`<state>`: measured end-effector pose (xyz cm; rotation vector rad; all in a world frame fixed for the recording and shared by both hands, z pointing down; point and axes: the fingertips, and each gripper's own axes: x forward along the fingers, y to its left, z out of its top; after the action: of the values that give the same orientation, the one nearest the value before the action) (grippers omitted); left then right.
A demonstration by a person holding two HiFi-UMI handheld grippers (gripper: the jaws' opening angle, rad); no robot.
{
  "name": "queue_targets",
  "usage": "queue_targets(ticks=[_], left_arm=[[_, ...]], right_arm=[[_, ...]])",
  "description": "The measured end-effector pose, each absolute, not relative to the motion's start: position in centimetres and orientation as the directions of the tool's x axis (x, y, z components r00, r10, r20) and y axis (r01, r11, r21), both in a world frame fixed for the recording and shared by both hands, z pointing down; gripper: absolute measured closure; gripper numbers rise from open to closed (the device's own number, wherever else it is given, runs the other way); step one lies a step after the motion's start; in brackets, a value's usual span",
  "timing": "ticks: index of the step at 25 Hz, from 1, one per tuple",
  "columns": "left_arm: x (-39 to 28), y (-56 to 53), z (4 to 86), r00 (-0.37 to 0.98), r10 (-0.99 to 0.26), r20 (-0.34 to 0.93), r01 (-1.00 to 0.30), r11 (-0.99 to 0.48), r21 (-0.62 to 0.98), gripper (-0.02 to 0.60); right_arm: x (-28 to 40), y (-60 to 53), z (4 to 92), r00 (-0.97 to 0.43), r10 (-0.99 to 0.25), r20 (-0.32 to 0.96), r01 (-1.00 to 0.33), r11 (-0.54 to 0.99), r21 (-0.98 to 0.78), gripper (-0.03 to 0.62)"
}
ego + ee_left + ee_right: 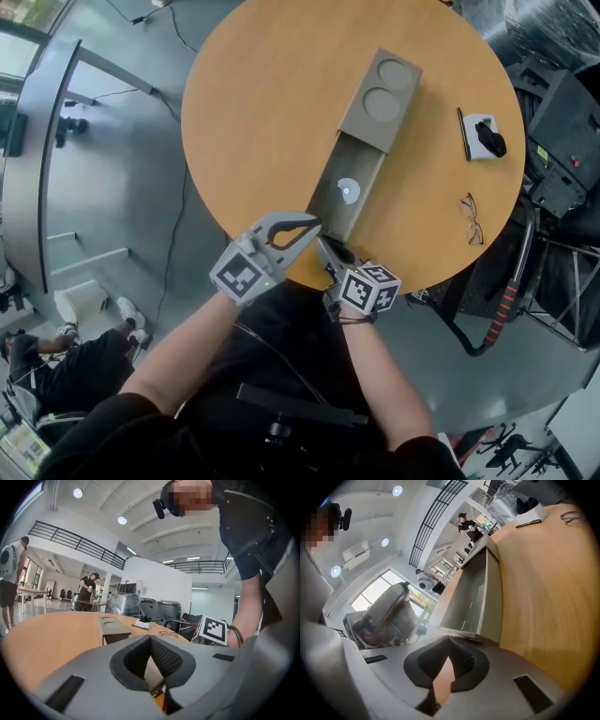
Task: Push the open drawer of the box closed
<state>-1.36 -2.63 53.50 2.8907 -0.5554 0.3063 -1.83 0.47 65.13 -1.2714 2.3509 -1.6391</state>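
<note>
**Q:** Where does the drawer [361, 171] lie?

**A:** It is pulled out of the grey box [382, 98], with a small round disc [349, 190] inside. Its near end lies just ahead of the tips of the left gripper [312, 225] and right gripper [328, 249]. A pen [462, 134] and glasses [472, 218] lie well off to the right gripper's right.

**Q:** Tool state and pose?

**A:** Each gripper's jaws are closed tip to tip, holding nothing. Both forearms converge over the near edge of the round table [253, 112].
</note>
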Motion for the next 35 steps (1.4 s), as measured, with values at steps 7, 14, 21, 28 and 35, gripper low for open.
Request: queue_targets(ticks=[7, 14, 21, 28, 35], left_arm=[[-1.5, -3.0, 54.0, 0.909, -0.34, 0.241, -0.381, -0.912, 0.153, 0.551], [-1.2, -3.5, 53.9, 0.913, -0.333, 0.238, -0.372, -0.916, 0.148, 0.551], [-0.8, -4.5, 53.8, 0.911, -0.334, 0.243, -0.377, -0.912, 0.16, 0.551], [-0.4, -5.9, 54.2, 0.909, -0.328, 0.256, -0.374, -0.914, 0.158, 0.551], [0.0, -7.1, 54.3, 0.909, -0.323, 0.265, -0.373, -0.913, 0.166, 0.551]], right_arm=[[-2.2, -0.1, 65.0, -0.668, -0.622, 0.409, -0.591, 0.109, -0.799, 0.571], [-1.8, -1.2, 64.7, -0.663, -0.63, 0.405, -0.593, 0.111, -0.798, 0.571], [-1.5, -2.3, 64.4, -0.658, -0.634, 0.405, -0.592, 0.104, -0.799, 0.571], [-0.8, -3.7, 64.4, -0.653, -0.64, 0.405, -0.59, 0.095, -0.802, 0.571], [-0.8, -4.6, 64.4, -0.66, -0.633, 0.405, -0.581, 0.088, -0.809, 0.571]])
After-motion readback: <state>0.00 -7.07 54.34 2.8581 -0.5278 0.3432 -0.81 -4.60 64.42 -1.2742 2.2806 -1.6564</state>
